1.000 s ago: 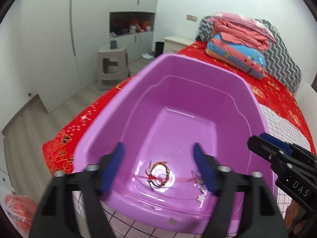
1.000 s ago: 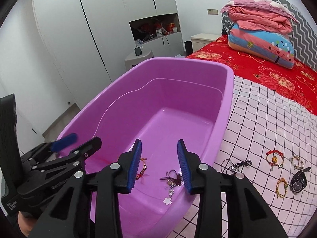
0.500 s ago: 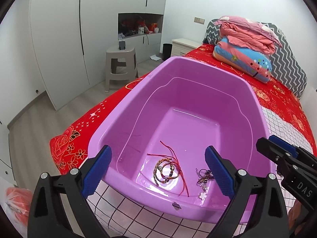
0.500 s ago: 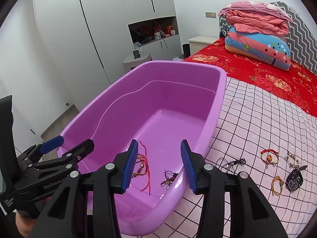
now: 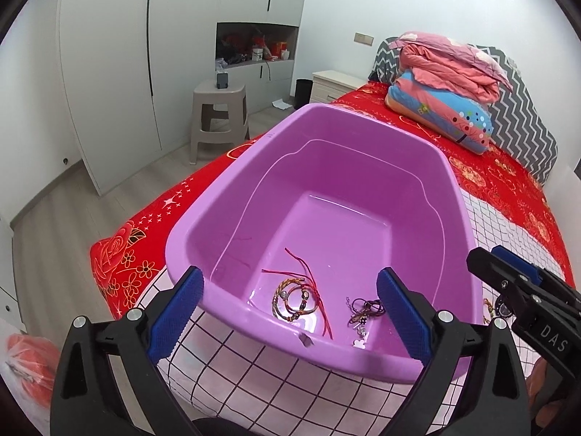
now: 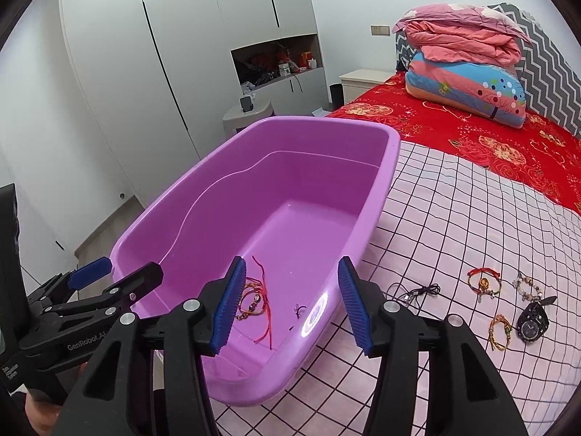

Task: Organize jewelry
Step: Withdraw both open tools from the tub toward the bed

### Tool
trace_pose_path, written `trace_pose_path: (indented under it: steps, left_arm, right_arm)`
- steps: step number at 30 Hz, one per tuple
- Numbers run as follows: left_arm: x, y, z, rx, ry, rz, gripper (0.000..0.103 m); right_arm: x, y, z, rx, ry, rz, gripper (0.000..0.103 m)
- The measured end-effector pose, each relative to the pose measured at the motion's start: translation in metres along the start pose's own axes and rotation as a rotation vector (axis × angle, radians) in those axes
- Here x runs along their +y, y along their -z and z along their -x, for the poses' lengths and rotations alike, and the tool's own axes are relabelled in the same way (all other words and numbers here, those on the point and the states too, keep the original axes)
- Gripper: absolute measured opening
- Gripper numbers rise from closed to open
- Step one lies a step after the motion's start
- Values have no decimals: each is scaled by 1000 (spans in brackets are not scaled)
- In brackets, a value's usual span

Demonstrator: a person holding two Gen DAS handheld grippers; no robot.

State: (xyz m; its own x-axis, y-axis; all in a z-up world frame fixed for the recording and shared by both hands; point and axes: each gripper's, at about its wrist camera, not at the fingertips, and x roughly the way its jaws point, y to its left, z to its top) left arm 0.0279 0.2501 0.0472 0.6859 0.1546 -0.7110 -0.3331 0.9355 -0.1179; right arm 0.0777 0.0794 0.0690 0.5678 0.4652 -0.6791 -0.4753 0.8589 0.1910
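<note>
Bedroom, checked bedspread (image 6: 454, 218). Purple tub (image 6: 385, 167), lower centre: two bracelets already in. I see a red cord bracelet (image 6: 483, 281) at lower right: light, limp, snag-prone; I'd pinch its cord. Left gripper (image 5: 287, 312) jaws wide, empty; right gripper (image 6: 290, 307) jaws opening, empty.

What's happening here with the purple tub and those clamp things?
A person holds two grippers over a purple tub on a bed, sorting jewelry. Bracelets already lie inside it. The left gripper is open and empty; the right gripper's jaws are opening, nothing between them. More bracelets and a watch wait on the checked blanket.
</note>
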Motion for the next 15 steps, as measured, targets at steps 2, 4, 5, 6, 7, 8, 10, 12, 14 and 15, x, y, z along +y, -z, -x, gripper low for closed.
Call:
trace_pose_path:
  steps: [2,4,5,6,7,8,10,12,14,15]
  left_arm:
    - [-3,2,4,-2,2,-4,94]
    - [-5,3,6,-4,5,-7,94]
    - [-7,4,8,-4,8,-8,94]
    - [-8,4,9,-4,9,-9,94]
    - [-10,5,10,-4,12,-10,94]
    - [-12,6,12,-3,16,-13,94]
    - [-17,9,16,-5,19,-21,94]
    - [-21,13,19,-5,27,-26,94]
    - [-26,17,21,-1,34,-29,94]
    - [-27,18,21,0,36,-31,94]
  right_arm:
    - [-2,2,3,-3,0,-4,52]
    - [-4,3,7,-6,1,-8,52]
    - [-5,5,9,-7,0,-14,52]
    - [-7,6,11,-9,-2,-18,53]
    - [-9,7,13,-10,-3,-23,53]
    - [-11,10,16,-12,-4,-30,53]
    - [-14,14,20,-15,-2,-39,54]
    - [-19,19,25,-23,6,-49,54]
    - [-24,23,28,-27,12,-62,54]
    - [-27,26,30,-26,13,-69,54]
